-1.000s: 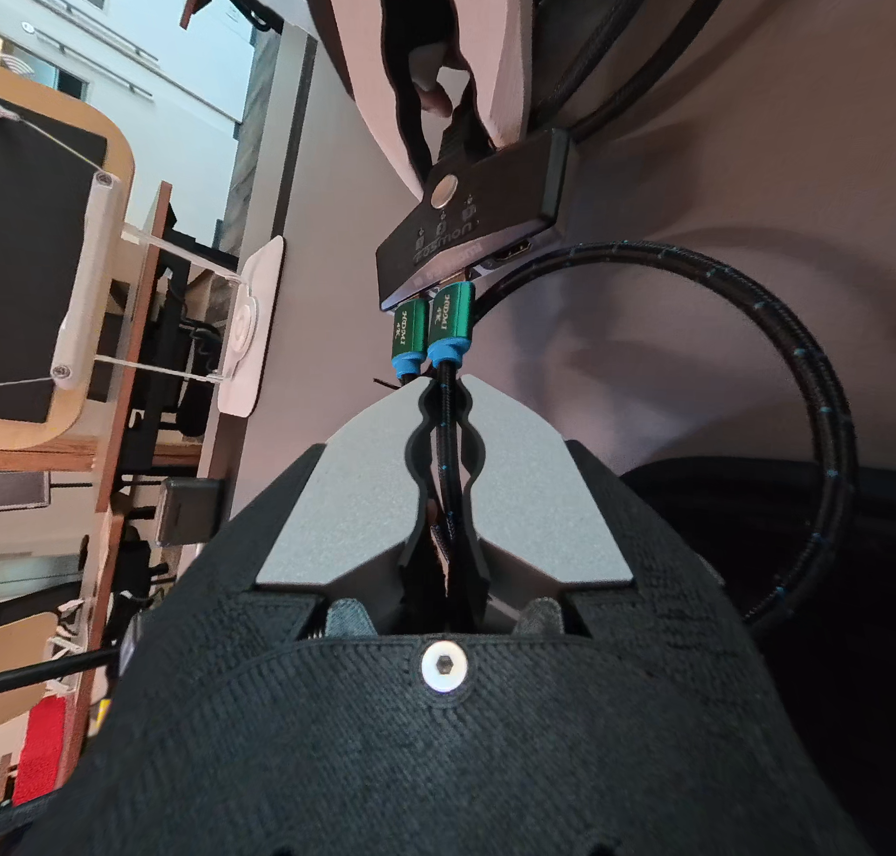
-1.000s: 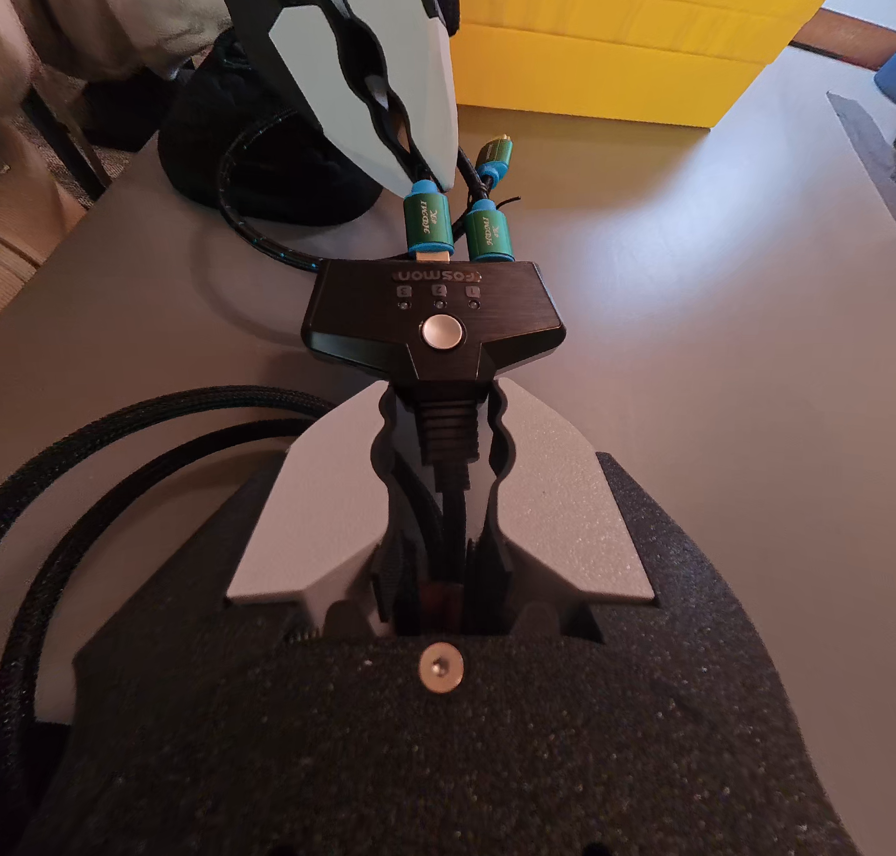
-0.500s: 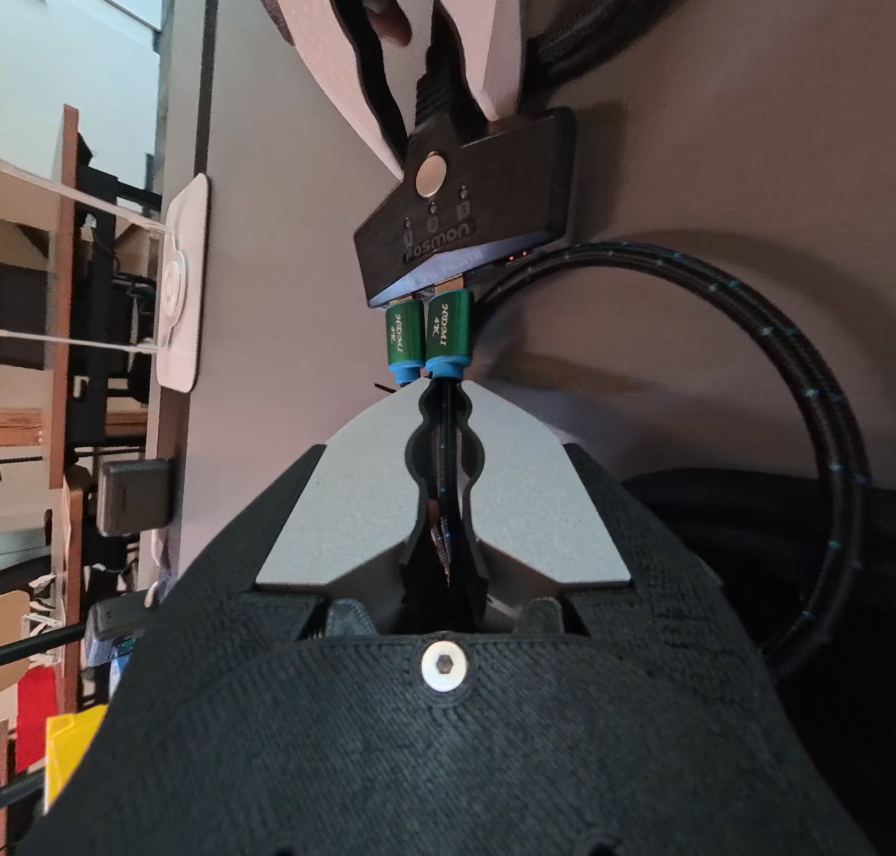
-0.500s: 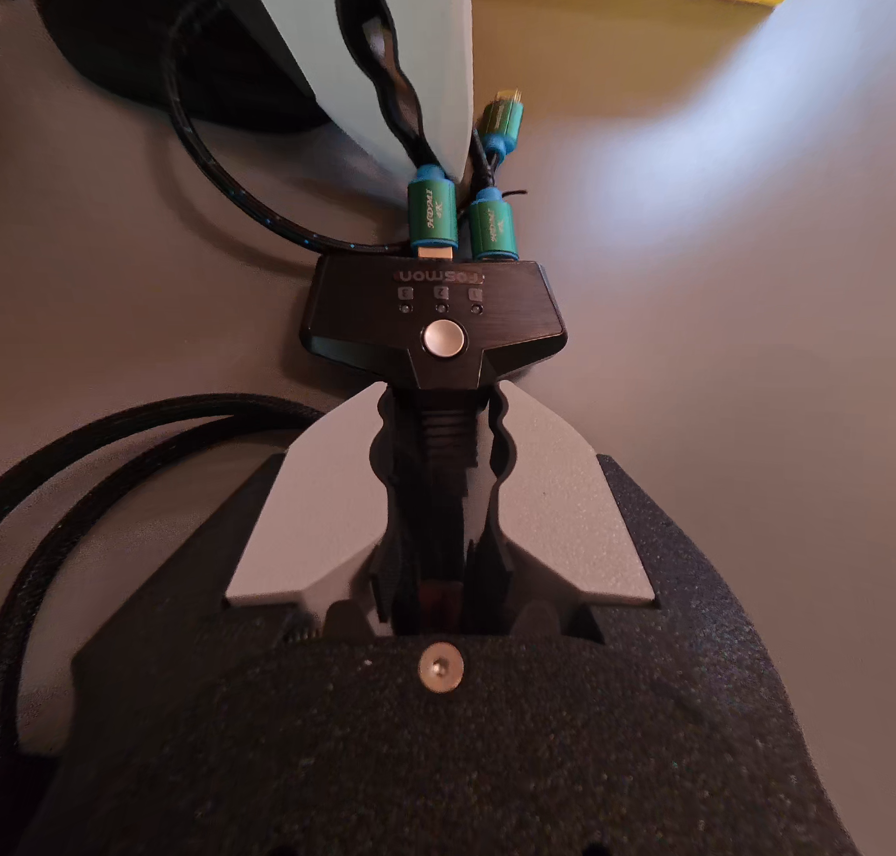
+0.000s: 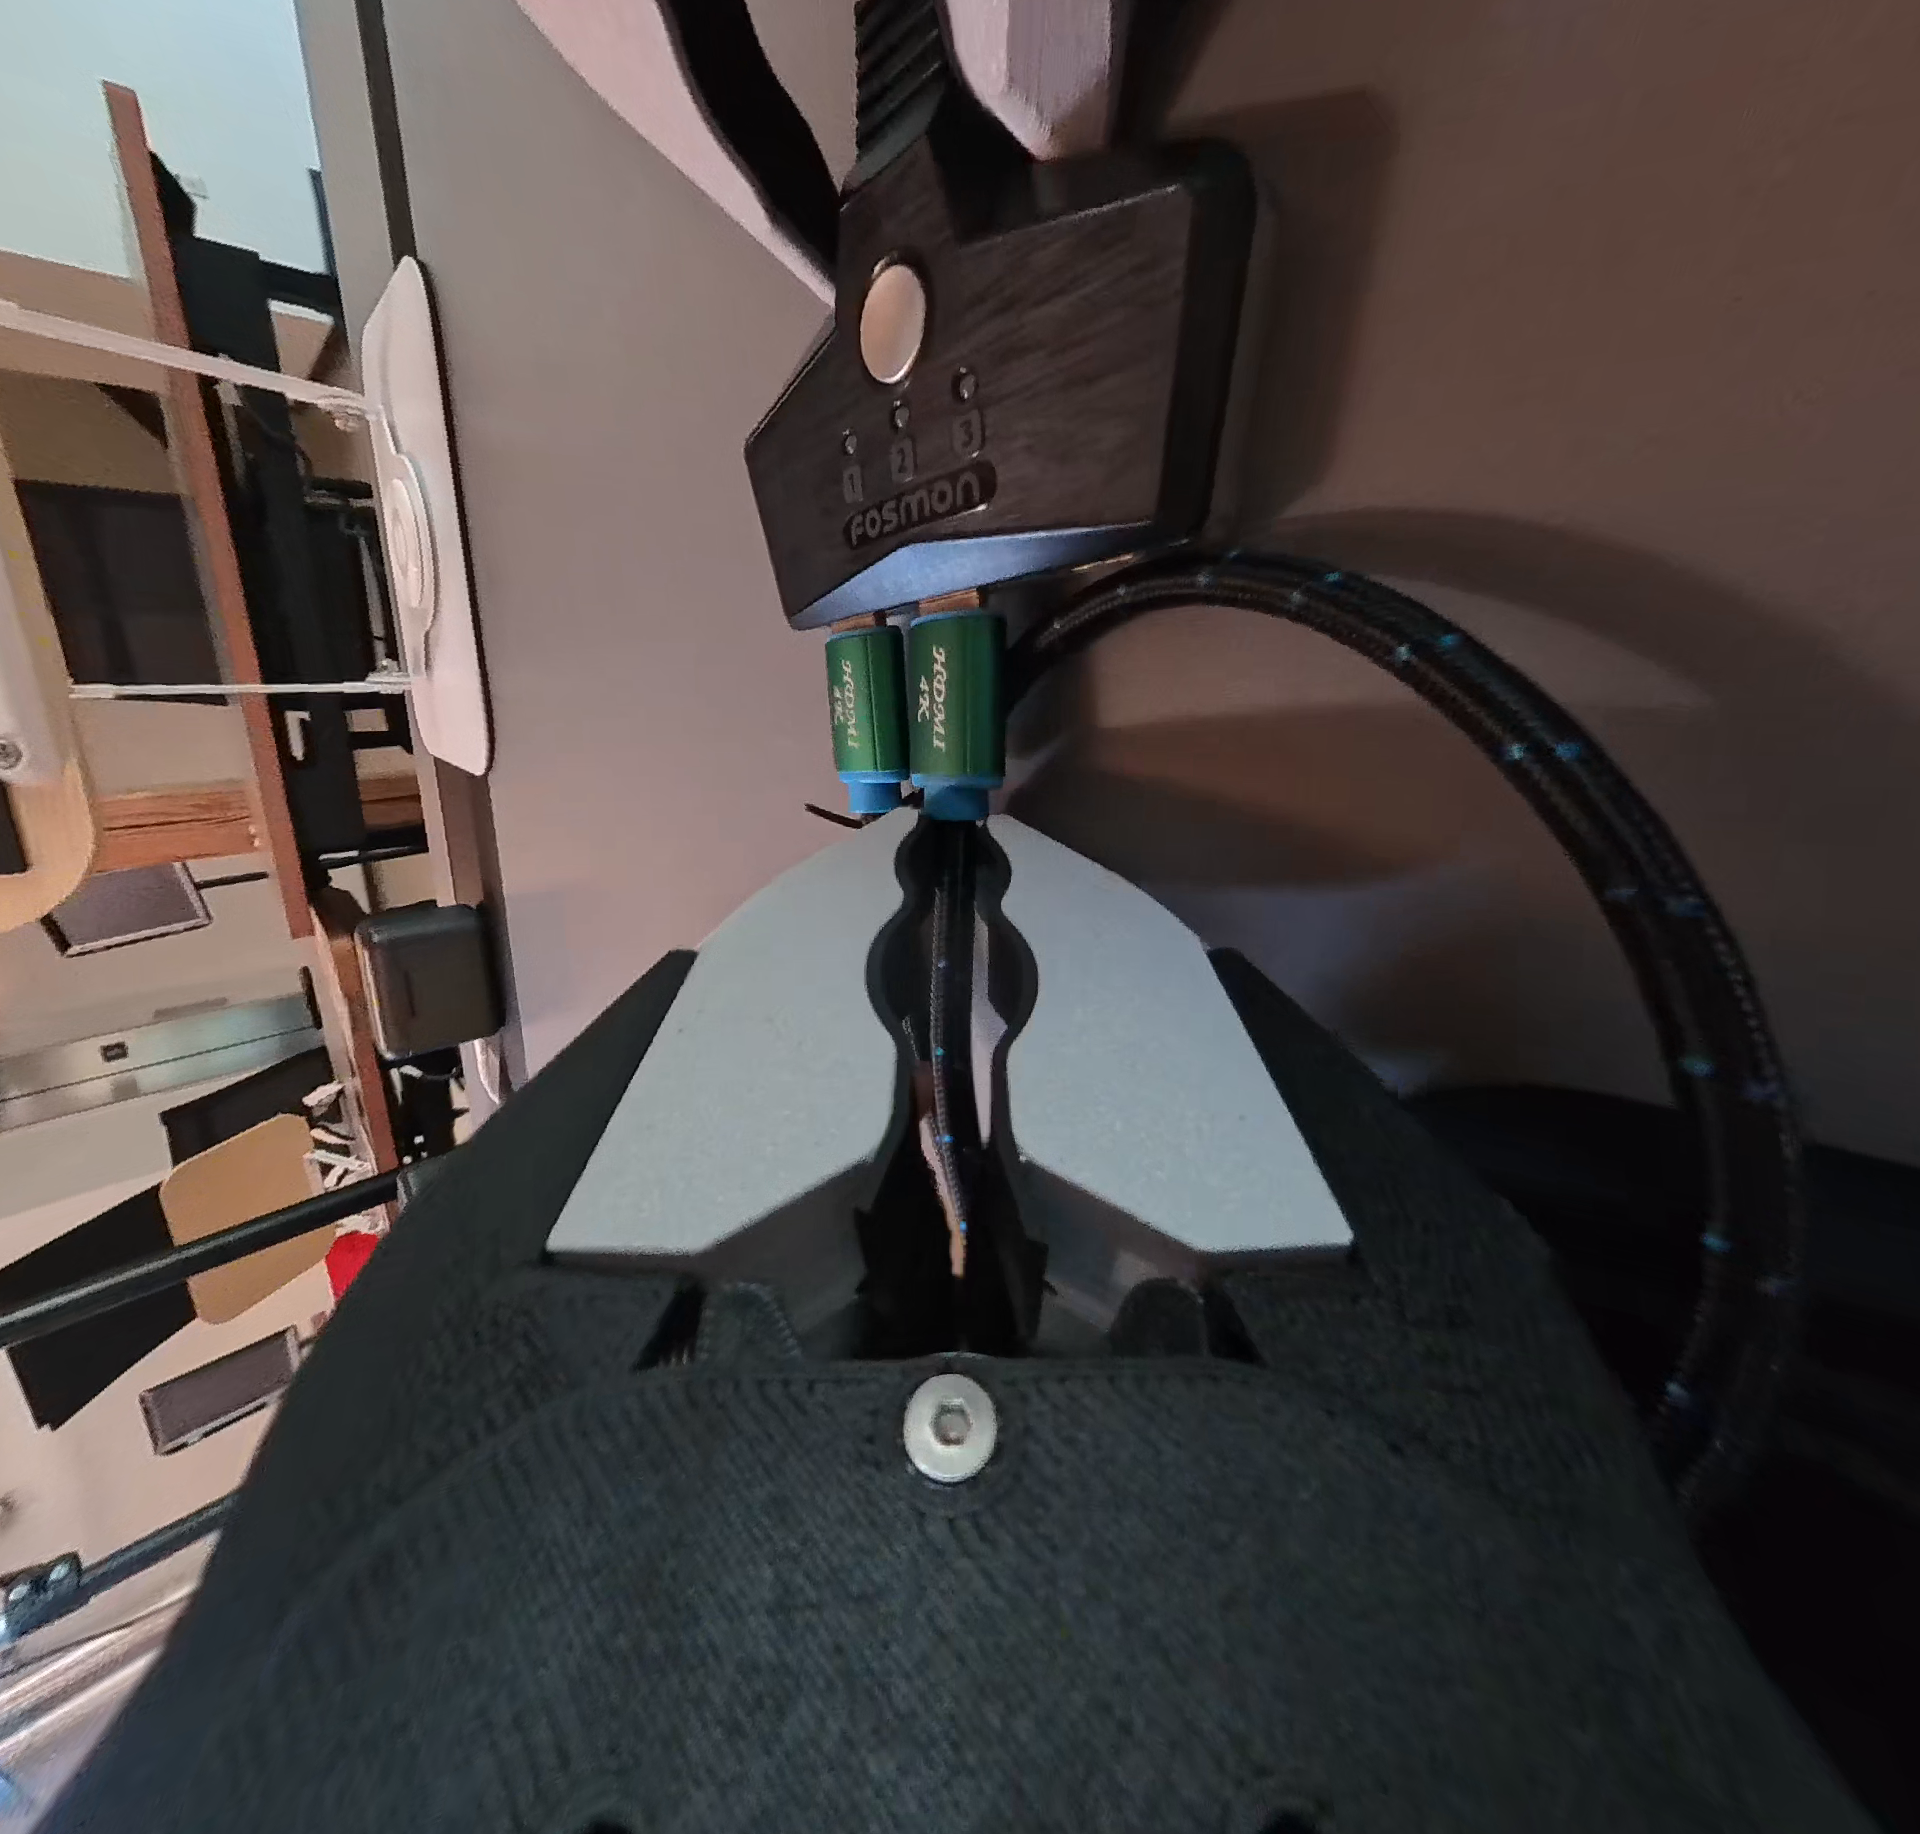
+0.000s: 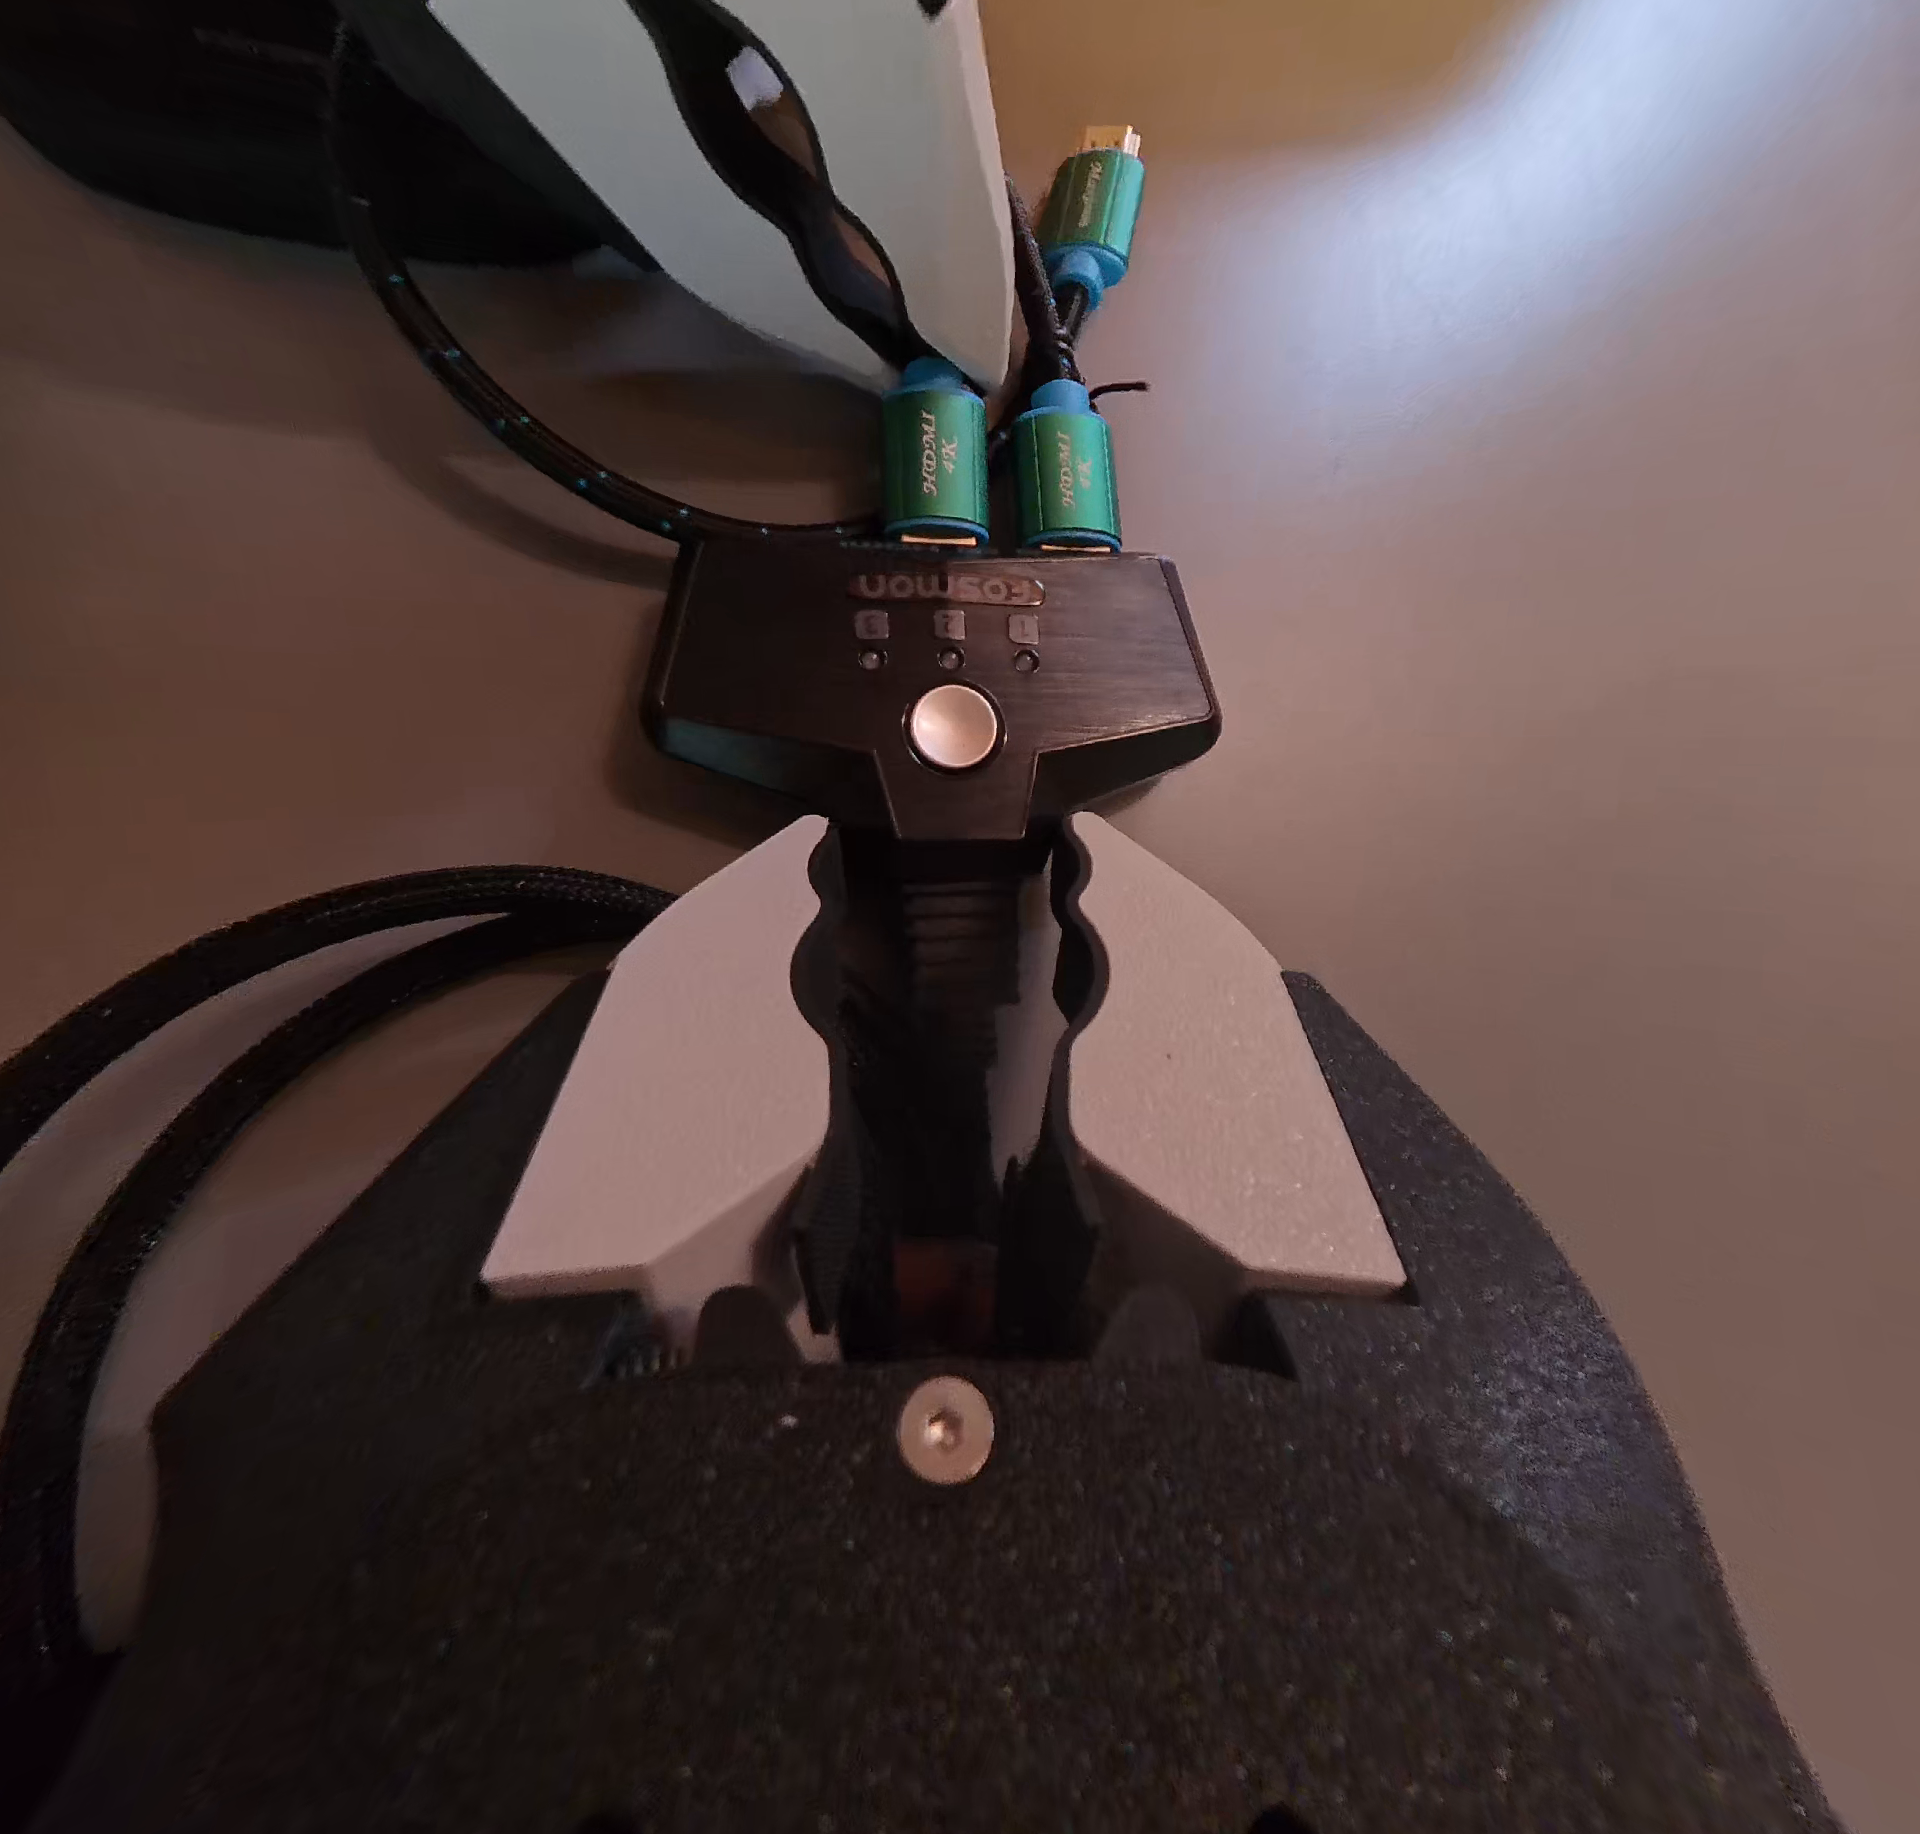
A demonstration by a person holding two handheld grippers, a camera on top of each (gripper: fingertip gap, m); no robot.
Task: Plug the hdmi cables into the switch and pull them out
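A black HDMI switch (image 6: 935,672) lies on the grey table (image 6: 1507,849); it also shows in the left wrist view (image 5: 987,413). Two green HDMI plugs sit in its ports side by side, the middle plug (image 5: 954,704) (image 6: 933,470) and the outer plug (image 5: 862,714) (image 6: 1068,480), each with a sliver of gold showing. My left gripper (image 5: 948,834) is shut on the braided cable just behind the middle plug. My right gripper (image 6: 943,834) is shut on the switch's ribbed neck. A third green plug (image 6: 1091,210) lies loose on the table beyond.
The braided cable loops wide to the right (image 5: 1714,849). The switch's own black cables (image 6: 208,1005) curve off to the left. A black bundle (image 6: 156,70) sits behind the left gripper. A white pad (image 5: 426,537) and a small black box (image 5: 426,974) sit at the table's edge.
Both grippers have tilted down toward the table together with the switch and plugs. The yellow bin has left the right wrist view. The middle plug stays at its port.
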